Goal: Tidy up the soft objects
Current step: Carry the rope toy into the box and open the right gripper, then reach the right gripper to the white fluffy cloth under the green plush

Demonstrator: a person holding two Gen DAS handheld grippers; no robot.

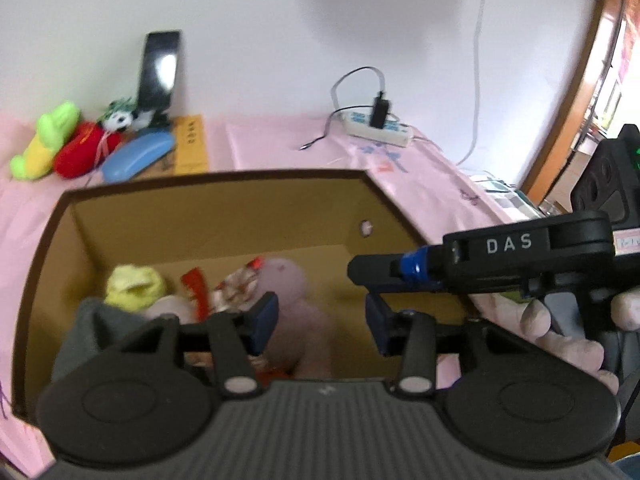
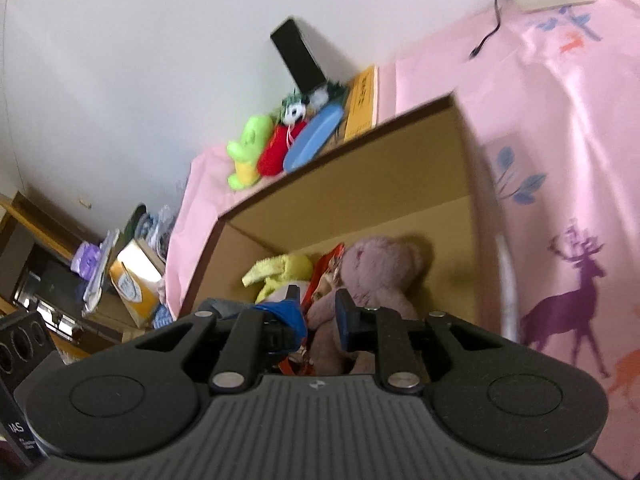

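An open cardboard box (image 1: 216, 178) (image 2: 320, 156) stands on the pink cloth. Inside lie a mauve teddy bear (image 1: 288, 280) (image 2: 380, 268), a yellow plush (image 1: 134, 286) (image 2: 288, 268), a red printed item (image 1: 194, 286) (image 2: 332, 258) and a grey cloth (image 1: 92, 324). My left gripper (image 1: 320, 320) hovers over the box's near side, open, with nothing between its blue pads. My right gripper (image 2: 318, 314) also points into the box; its jaws stand a little apart and grip nothing. In the left wrist view the right gripper (image 1: 360, 272) reaches in from the right, carried by a gloved hand (image 1: 560, 332).
Behind the box by the wall lie a green-and-yellow plush (image 1: 44, 140) (image 2: 248, 148), a red plush (image 1: 84, 150) (image 2: 276, 152), a small panda (image 1: 118, 120) (image 2: 294, 112) and a blue case (image 1: 138, 154) (image 2: 314, 136). A power strip (image 1: 378, 128) with cables sits farther right.
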